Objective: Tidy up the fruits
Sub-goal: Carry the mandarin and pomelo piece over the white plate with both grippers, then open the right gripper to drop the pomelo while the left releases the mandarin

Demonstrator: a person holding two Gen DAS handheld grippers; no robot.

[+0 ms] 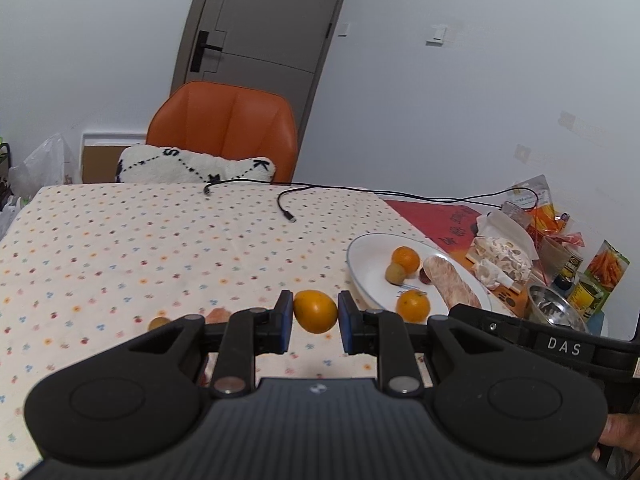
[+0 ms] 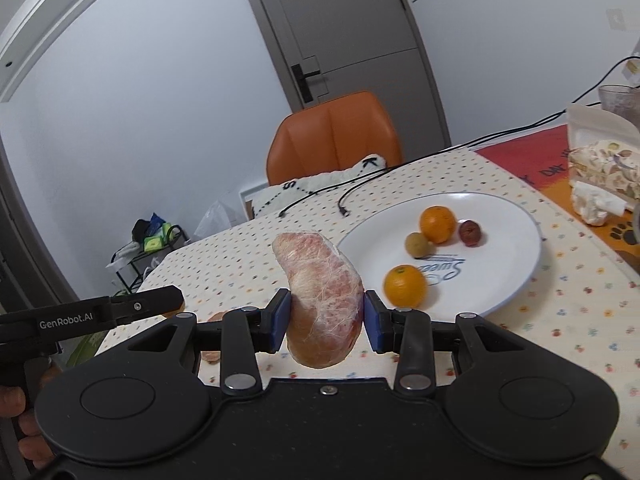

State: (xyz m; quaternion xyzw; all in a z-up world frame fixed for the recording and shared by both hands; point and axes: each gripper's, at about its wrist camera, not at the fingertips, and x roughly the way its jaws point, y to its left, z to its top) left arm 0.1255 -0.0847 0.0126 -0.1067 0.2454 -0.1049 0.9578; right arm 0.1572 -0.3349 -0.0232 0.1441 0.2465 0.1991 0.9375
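Right wrist view: right gripper (image 2: 325,317) clamps a pomelo segment (image 2: 322,300) for the plate (image 2: 516,236); left gripper (image 1: 313,317) grasps an orange (image 1: 315,311).

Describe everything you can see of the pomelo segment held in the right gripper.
The pomelo segment is a peeled, crescent-shaped wedge, pinkish-red flesh under a thin whitish membrane with fine white fibres. It stands roughly upright, curved tip leaning left, clamped at its middle between the blue pads of the right gripper. It is held above the dotted tablecloth, just left of the white plate, in the right wrist view, not resting on either.
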